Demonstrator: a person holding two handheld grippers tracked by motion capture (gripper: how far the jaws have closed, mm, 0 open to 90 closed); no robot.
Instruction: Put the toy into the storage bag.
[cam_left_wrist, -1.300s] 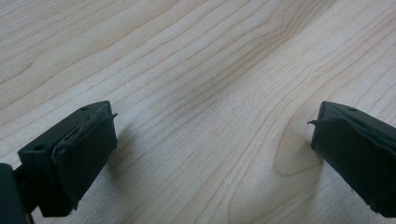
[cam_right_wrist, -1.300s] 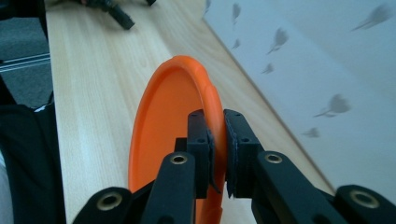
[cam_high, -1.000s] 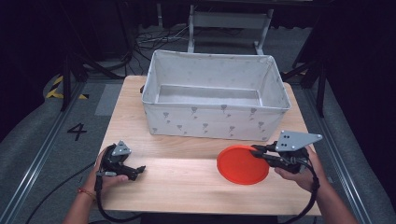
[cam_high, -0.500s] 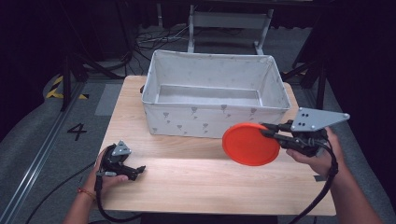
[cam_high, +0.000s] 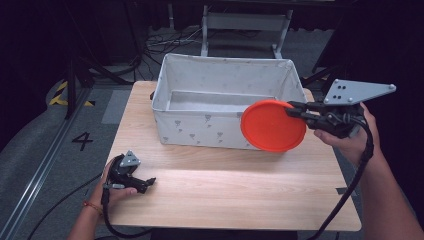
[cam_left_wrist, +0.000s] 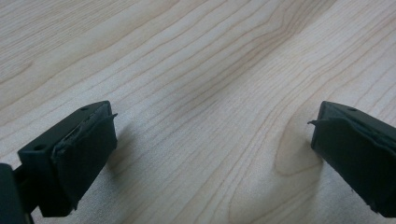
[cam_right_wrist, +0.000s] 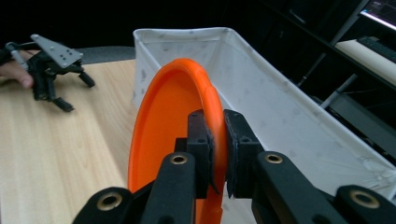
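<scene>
Now the right hand-held gripper (cam_high: 295, 111) pinches the orange disc (cam_high: 272, 126) by its rim, aloft at the bin's (cam_high: 200, 130) 4 o'clock corner. At 8 o'clock, the left hand-held gripper (cam_high: 148, 183) rests spread on the surface (cam_high: 225, 190).

Orange plate (cam_right_wrist: 177, 140) bottom cropped

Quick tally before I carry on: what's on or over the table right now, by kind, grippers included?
Orange plate: 1, clamped by its rim in the right gripper
White fabric bin: 1
Grippers: 2, the right gripper and the left gripper, which rests open on the table
Total: 4
</scene>
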